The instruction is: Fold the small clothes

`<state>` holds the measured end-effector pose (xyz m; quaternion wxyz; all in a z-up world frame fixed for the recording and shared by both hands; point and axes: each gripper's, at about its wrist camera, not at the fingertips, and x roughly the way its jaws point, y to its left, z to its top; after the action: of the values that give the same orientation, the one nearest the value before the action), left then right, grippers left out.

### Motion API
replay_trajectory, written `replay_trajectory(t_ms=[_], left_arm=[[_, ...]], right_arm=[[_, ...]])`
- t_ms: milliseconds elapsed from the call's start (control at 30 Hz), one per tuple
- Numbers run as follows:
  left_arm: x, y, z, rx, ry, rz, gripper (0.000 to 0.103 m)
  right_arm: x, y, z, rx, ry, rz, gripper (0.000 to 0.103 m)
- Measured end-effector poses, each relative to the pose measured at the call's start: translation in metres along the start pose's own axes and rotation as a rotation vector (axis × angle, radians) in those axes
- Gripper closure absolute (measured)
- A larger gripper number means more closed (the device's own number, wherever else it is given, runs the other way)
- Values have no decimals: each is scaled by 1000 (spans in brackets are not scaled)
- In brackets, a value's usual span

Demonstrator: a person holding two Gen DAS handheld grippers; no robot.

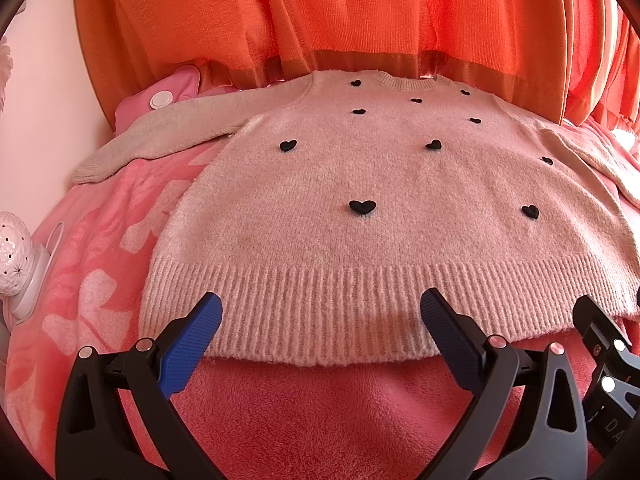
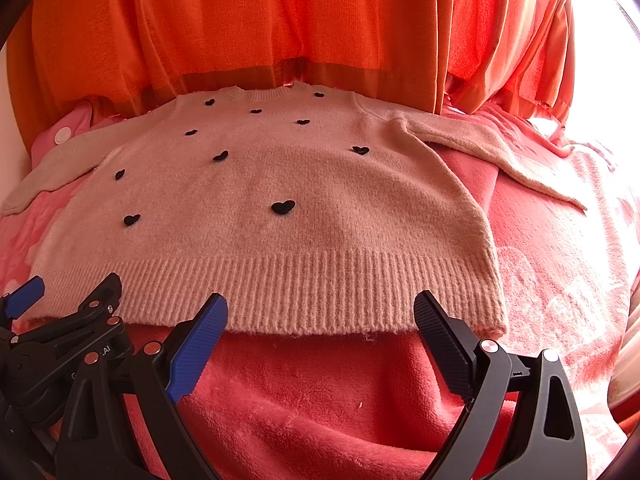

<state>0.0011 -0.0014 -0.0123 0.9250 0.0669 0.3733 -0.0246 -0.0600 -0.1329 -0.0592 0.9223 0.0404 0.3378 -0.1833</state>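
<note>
The left gripper point(image 1: 320, 312) stands spread wide, nothing between its blue-padded fingers point(image 1: 196, 344), its tips over the ribbed hem point(image 1: 320, 296) of the sweater without a clear grip on it. Just to its right sits the right gripper point(image 2: 320, 316), equally wide and empty, its tips also at the hem — part of its black frame shows at the right edge of the left wrist view. The pale pink sweater point(image 1: 360, 184) lies flat and face up on a coral pink blanket point(image 1: 320, 412), hem toward the grippers, neckline point(image 1: 394, 80) at the far side, small black hearts point(image 1: 361, 206) scattered across the front. Its left sleeve point(image 1: 160, 140) stretches out over the blanket's white-patterned part; the right sleeve point(image 2: 500, 152) runs out and down the other way (slightly creased near the shoulder). Behind the neckline an orange curtain point(image 1: 320, 12) hangs, its hem touching or nearly touching the collar. Off the left sleeve lies a pink item with a white round button point(image 1: 162, 99), and at the far left edge stands a white perforated lamp-like object point(image 1: 14, 252) with a white cord point(image 1: 56, 232).
</note>
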Motion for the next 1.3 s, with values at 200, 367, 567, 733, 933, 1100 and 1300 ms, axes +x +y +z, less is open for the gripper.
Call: replay_trajectory(t_ms=[200,367,567,733,933,1100,1300], left_arm=[[0,0,0,1,0,1,6],[0,0,0,1,0,0,6],[0,0,0,2,-1,0,6],[0,0,0,1,0,-1,6],[-5,15,6,-67,22,-53,5],[-10,49,24,-177,34,-170,5],[5,65,68,-304,65,-199,5]], right_arm=[[0,0,0,0,0,0,11],[0,0,0,0,1,0,11],[0,0,0,0,1,0,11],[1,1,-1,0,2,1,11],[-11,-52,35,172,28,171,11],[2,-163,89,322,28,136,11],[107,-359,79,782,157,23,20]])
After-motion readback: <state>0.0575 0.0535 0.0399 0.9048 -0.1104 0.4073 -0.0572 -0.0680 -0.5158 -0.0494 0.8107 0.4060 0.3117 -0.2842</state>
